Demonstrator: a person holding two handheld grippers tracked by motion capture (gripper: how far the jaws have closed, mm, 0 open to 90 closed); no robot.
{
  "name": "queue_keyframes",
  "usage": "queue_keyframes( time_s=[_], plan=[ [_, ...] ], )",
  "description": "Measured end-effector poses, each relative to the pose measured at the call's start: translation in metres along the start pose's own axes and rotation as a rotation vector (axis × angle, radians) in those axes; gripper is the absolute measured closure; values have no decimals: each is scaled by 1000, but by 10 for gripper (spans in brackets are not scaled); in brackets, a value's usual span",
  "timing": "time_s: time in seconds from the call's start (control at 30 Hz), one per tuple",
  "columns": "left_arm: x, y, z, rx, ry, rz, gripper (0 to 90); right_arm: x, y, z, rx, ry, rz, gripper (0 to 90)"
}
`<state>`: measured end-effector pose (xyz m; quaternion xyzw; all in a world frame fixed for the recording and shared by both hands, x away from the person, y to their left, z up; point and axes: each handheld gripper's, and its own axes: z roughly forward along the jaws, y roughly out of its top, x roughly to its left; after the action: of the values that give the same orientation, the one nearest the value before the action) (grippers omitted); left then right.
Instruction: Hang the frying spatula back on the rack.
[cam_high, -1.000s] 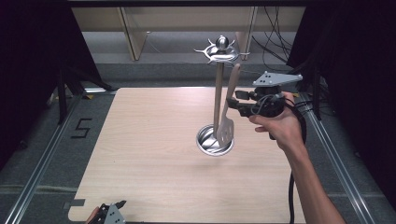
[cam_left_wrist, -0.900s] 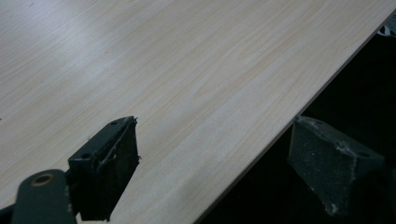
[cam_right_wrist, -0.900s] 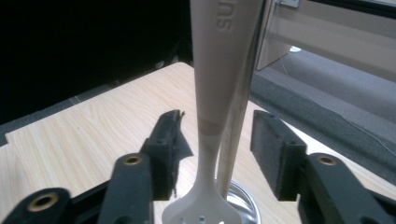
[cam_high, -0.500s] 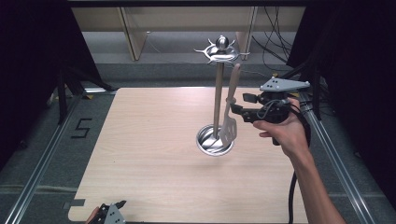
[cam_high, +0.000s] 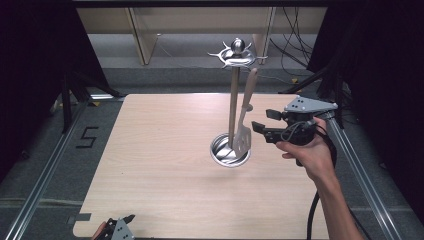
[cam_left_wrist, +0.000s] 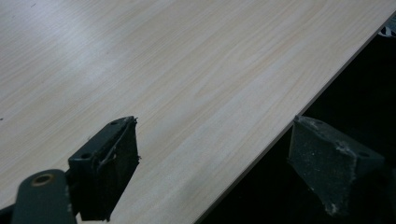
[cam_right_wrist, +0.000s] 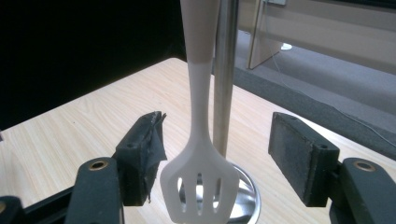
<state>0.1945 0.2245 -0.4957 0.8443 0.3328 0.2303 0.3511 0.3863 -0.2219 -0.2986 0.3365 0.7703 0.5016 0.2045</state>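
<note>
Pale wooden table (cam_high: 165, 165) carries a utensil stand (cam_high: 233, 100) at centre; right gripper (cam_high: 261, 121), jaws apart at three o'clock, seems between steps beside the hung spatula (cam_high: 244, 131), needing only retreat or closure.

Pale wood-grain desk (cam_high: 165, 150) with rounded corners.
A round polished-metal stand base (cam_high: 222, 156) is carried right of its centre; the surrounding surface is left bare.
</note>
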Motion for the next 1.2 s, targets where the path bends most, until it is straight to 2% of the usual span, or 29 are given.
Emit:
queue_keyframes(
  time_s=[0.03,0.07,0.1,0.17,0.27,0.37,0.4,0.43,0.47,0.5,0.63,0.67,0.7,0.87,0.9,0.97,1.0,1.03,1.07,1.13,1.17,1.2],
  plan=[
    [0,0,1,-3,6,0,151,0,-2,0,-5,-3,2,362],
    [1,1,-1,14,-7,3,151,-1,-4,-1,8,-3,-8,361],
    [1,0,1,0,7,7,151,-1,-6,-1,6,-5,4,359],
    [0,0,0,0,1,-3,151,-1,-10,-2,8,-6,-6,356],
    [0,0,1,1,7,3,151,-1,-18,0,8,-5,1,353],
    [0,0,0,1,9,3,151,-2,-26,1,-5,-27,3,349],
    [0,0,0,1,1,-4,151,-3,-28,0,13,-12,3,349],
    [0,0,0,-6,2,-4,151,-3,-30,1,3,-24,9,349],
    [0,0,0,-6,3,-3,151,-5,-32,2,9,-10,-1,348],
    [0,0,0,-6,3,-3,151,-4,-34,1,19,-19,1,347],
    [0,-1,1,-5,3,-3,151,-3,-43,1,18,-13,2,344],
    [0,-1,1,-5,3,-6,151,-3,-46,2,8,-15,-11,343],
    [0,-1,0,-1,2,4,151,-2,-48,2,21,-5,4,343],
    [0,0,0,1,0,-3,152,-3,-57,6,34,-4,-6,340],
    [0,-1,0,-4,2,-1,151,-2,-59,6,37,-4,6,339],
    [1,0,-1,15,-6,0,151,-1,-62,6,57,5,5,337],
    [0,0,0,3,1,-2,151,0,-64,6,67,6,9,337],
    [0,0,0,-6,0,-2,151,-2,-66,6,65,0,-15,337],
    [0,0,0,-7,-2,-1,151,0,-69,6,82,9,14,336],
    [0,0,0,6,-6,3,151,-2,-73,7,77,-1,-7,335],
    [1,0,-1,15,-11,4,151,-1,-75,6,94,5,3,335],
    [0,0,0,-1,-3,0,151,-1,-78,6,101,5,5,334]
  ],
)
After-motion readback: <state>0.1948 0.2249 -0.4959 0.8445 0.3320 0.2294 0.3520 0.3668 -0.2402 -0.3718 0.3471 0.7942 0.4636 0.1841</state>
